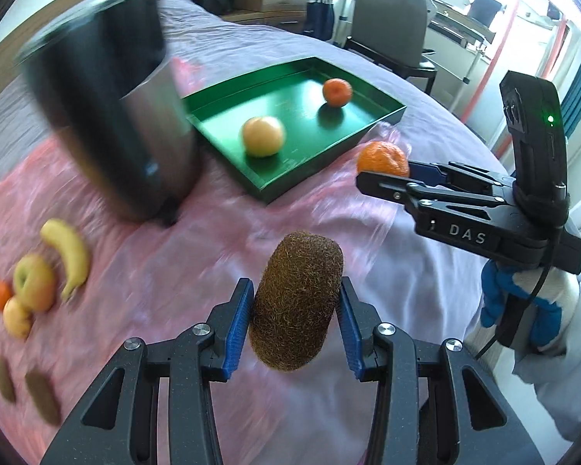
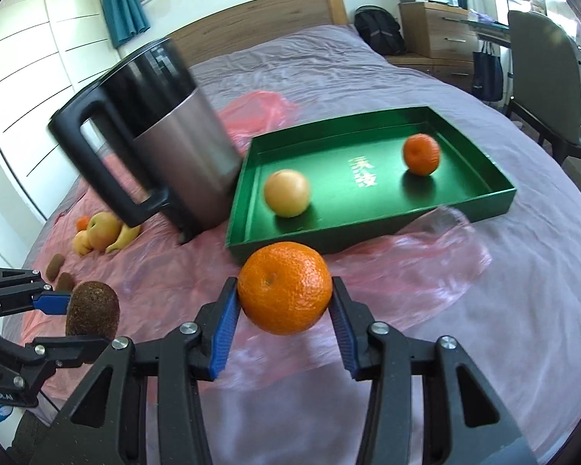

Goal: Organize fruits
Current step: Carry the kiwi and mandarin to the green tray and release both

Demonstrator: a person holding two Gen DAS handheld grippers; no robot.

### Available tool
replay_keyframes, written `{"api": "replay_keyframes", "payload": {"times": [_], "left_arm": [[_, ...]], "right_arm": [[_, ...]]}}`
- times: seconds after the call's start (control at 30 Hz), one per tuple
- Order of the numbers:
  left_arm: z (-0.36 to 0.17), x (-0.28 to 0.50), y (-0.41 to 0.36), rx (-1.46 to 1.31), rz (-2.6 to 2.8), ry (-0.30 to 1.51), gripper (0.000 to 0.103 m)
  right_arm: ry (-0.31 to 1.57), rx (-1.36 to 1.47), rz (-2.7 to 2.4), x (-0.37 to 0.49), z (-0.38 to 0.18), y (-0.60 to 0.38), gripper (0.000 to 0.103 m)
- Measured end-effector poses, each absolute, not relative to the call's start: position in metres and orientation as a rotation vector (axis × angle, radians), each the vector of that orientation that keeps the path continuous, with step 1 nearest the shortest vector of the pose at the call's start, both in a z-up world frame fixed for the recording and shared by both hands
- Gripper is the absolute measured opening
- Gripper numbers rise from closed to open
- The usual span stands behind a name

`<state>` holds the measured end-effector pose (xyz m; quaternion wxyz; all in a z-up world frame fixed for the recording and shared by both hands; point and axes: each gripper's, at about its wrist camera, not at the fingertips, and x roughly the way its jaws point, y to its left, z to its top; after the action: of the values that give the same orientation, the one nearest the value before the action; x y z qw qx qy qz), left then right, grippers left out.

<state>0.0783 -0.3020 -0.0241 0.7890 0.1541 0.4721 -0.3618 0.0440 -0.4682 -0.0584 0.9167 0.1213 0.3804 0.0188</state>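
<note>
A fuzzy brown kiwi (image 1: 296, 302) hangs above the pink sheet with my left gripper (image 1: 295, 298) shut on it; the right wrist view shows the same kiwi (image 2: 93, 310) at lower left. My right gripper (image 2: 285, 290) is shut on an orange mandarin (image 2: 284, 286), which also shows in the left wrist view (image 1: 383, 158) just right of the green tray (image 1: 383, 116). The green tray (image 2: 480, 209) holds a yellowish apple (image 2: 287, 193) and a small mandarin (image 2: 421, 154). Both grippers are short of the tray's near edge.
A tall steel jug with a black handle (image 2: 166, 143) stands left of the tray. Far left lie a banana (image 1: 67, 257), an apple (image 1: 35, 283), a peach, a small orange and two kiwis (image 1: 40, 397). A chair (image 1: 391, 31) and desk stand beyond the bed.
</note>
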Motion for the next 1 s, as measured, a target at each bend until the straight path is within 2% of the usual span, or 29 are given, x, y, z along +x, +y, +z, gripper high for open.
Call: {"api": "replay_keyframes", "payload": {"times": [0.33, 0.6, 0.73, 1.0], "left_arm": [[-0.030, 0.140, -0.377, 0.307, -0.764, 0.993, 0.038], [-0.043, 0.211, -0.419, 0.248, -0.672, 1.007, 0.038], [-0.055, 0.239, -0.442, 0.263, -0.626, 1.003, 0.032], [-0.065, 0.263, -0.452, 0.244, -0.604, 0.996, 0.032]], "right_arm": [[0.732, 0.240, -0.017, 0.097, -0.053, -0.531, 0.070], [0.725, 0.184, -0.061, 0.175, -0.045, -0.574, 0.070], [0.750, 0.169, -0.096, 0.215, -0.049, -0.594, 0.070], [0.883, 0.112, -0.139, 0.265, -0.082, -0.615, 0.071]]}}
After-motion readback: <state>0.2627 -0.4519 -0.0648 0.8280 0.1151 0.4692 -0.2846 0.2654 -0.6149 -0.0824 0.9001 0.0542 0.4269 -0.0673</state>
